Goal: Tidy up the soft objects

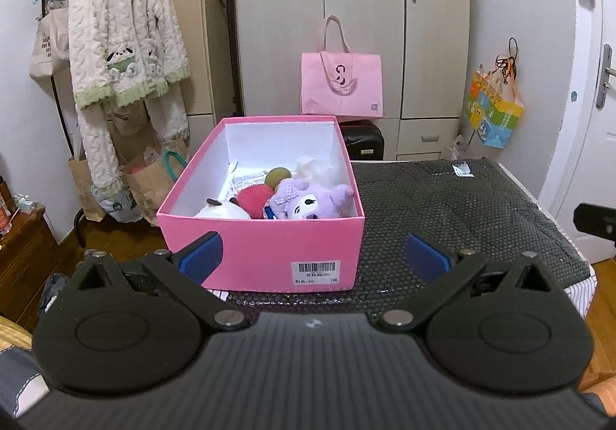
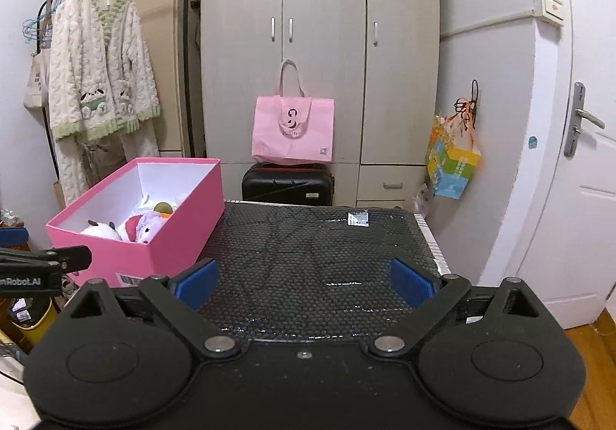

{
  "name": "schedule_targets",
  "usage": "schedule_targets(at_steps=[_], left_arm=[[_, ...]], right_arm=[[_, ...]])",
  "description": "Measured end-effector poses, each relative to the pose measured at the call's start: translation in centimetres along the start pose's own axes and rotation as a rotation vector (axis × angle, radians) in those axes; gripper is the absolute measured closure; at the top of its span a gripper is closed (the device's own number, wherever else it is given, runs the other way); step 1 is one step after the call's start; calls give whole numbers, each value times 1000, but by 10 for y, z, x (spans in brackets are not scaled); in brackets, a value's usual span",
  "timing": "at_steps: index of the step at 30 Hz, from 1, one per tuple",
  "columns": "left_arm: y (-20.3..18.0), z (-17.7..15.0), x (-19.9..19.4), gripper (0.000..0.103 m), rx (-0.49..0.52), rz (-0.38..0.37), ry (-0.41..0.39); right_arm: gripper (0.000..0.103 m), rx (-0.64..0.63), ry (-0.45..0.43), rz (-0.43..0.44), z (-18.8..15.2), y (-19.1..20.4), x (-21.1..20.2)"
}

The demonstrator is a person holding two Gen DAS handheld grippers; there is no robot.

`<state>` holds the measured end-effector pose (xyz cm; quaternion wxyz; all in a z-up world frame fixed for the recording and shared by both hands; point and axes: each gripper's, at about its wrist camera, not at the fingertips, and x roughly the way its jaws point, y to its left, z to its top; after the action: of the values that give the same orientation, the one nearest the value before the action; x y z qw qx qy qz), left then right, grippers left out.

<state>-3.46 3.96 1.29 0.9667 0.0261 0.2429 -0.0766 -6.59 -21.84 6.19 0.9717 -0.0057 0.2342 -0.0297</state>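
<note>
Left wrist view: both my left gripper (image 1: 313, 256) and right gripper (image 2: 304, 283) hung spread, empty; purple plush (image 1: 312, 200) in pink box (image 1: 261, 245) looked light, squashy, best pinched by its body.

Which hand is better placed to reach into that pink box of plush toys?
Probably the left. Its open tool faces the pink box head-on, with the purple plush just beyond. The right tool, also open, faces bare black mat; the box sits off to its left.
</note>
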Motion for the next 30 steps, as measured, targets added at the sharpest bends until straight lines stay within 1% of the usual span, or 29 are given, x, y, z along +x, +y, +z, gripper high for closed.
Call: schedule_targets(at_steps=[5,15,26,30], left_arm=[[0,-2,-1,0,-6,-1,0],[-1,-7,-4,0,-4,22,-19],[-7,-8,-7,0,10,27,-42],[-9,-8,-9,0,16,30,-59]], right_arm=[[5,-22,-9,-44,0,2,-4],[5,-22,-20,-28,-4,0,-7],[5,-17,-39,-26,-9,-6,-7],[4,-37,-72,-52,-11,-6,-7]])
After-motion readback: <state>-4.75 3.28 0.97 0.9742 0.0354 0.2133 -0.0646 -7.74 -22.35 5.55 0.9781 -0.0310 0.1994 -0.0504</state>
